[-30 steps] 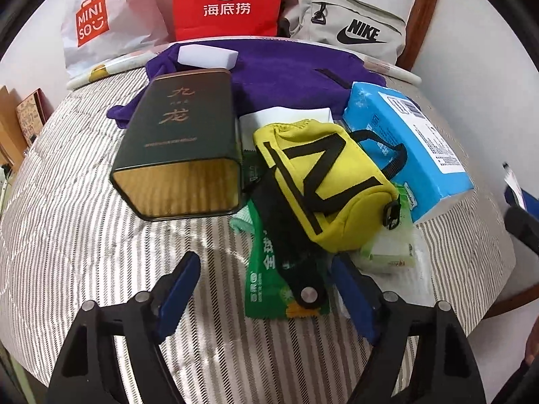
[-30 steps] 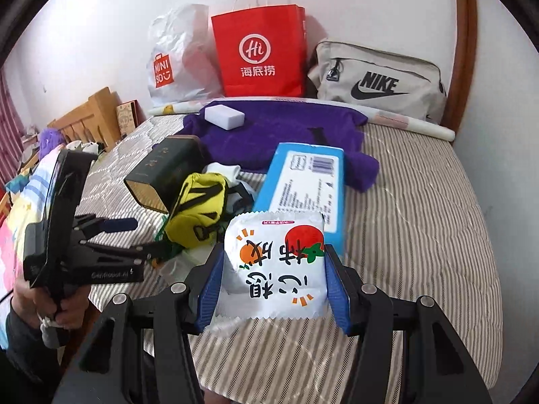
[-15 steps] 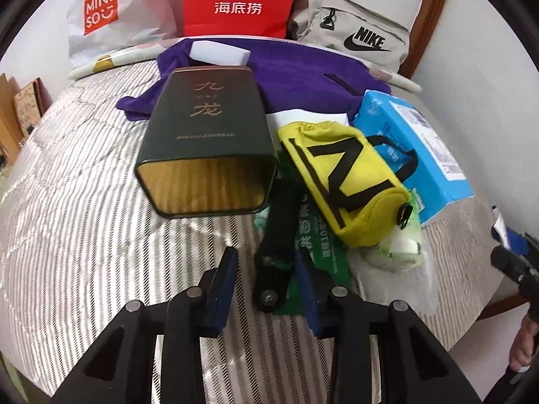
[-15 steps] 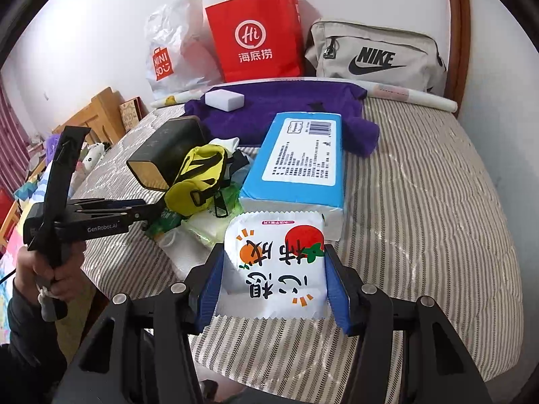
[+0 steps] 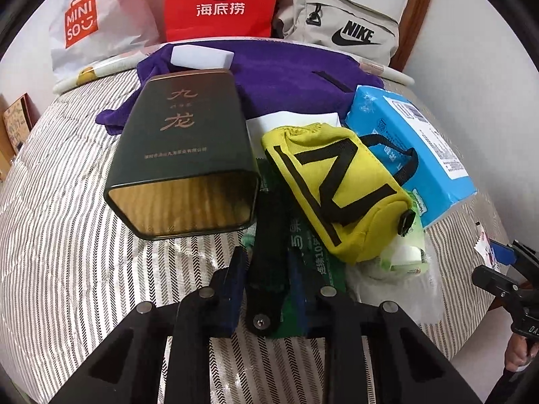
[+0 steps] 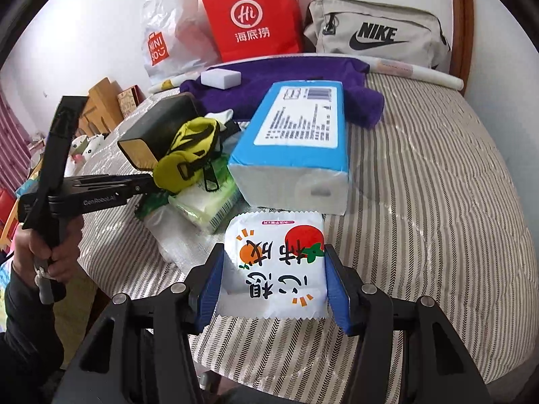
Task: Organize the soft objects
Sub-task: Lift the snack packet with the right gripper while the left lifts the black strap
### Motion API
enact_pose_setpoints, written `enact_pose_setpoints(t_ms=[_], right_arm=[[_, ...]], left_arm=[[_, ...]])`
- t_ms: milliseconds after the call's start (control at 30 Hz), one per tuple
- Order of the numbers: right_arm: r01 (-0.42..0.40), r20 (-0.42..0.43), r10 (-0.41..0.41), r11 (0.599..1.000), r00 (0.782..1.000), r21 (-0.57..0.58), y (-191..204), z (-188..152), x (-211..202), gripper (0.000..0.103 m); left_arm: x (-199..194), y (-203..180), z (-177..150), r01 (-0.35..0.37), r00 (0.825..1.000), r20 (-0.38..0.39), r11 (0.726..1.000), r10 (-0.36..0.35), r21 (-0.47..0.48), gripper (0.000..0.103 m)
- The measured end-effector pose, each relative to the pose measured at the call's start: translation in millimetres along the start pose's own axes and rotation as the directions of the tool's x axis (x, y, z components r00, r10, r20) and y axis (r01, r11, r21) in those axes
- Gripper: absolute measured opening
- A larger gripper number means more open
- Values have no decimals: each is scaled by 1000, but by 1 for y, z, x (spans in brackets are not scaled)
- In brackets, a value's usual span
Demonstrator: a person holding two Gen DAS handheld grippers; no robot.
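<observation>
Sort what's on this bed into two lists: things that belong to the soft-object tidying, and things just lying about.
In the job:
left gripper, shut on the black strap of the yellow pouch
right gripper, shut on the white tissue pack
blue tissue pack
purple cloth
green wipes pack

Lying about:
dark tin
red bag
Miniso bag
Nike bag

NIKE on grey bag (image 6: 377, 33)
</observation>
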State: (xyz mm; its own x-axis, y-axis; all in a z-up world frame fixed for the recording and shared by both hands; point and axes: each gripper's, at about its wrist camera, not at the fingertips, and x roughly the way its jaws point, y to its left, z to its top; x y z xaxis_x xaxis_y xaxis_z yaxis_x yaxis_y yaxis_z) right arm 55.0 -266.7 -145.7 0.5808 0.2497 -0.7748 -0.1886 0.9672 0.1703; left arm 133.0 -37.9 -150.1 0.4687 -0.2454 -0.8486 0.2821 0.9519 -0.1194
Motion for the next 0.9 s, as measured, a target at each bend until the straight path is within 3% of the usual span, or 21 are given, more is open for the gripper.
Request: enact_pose_setpoints(t_ms=[500, 900], right_arm=[[17, -55, -16, 1000, 998, 18, -9, -9, 26, 55], [20, -33, -20, 1000, 999, 9, -4, -7, 16, 55]], left_arm=[[-7, 4, 0, 28, 999, 33, 1000, -29, 6, 21], [-35, 7, -12, 43, 997, 69, 999, -42, -10, 21]])
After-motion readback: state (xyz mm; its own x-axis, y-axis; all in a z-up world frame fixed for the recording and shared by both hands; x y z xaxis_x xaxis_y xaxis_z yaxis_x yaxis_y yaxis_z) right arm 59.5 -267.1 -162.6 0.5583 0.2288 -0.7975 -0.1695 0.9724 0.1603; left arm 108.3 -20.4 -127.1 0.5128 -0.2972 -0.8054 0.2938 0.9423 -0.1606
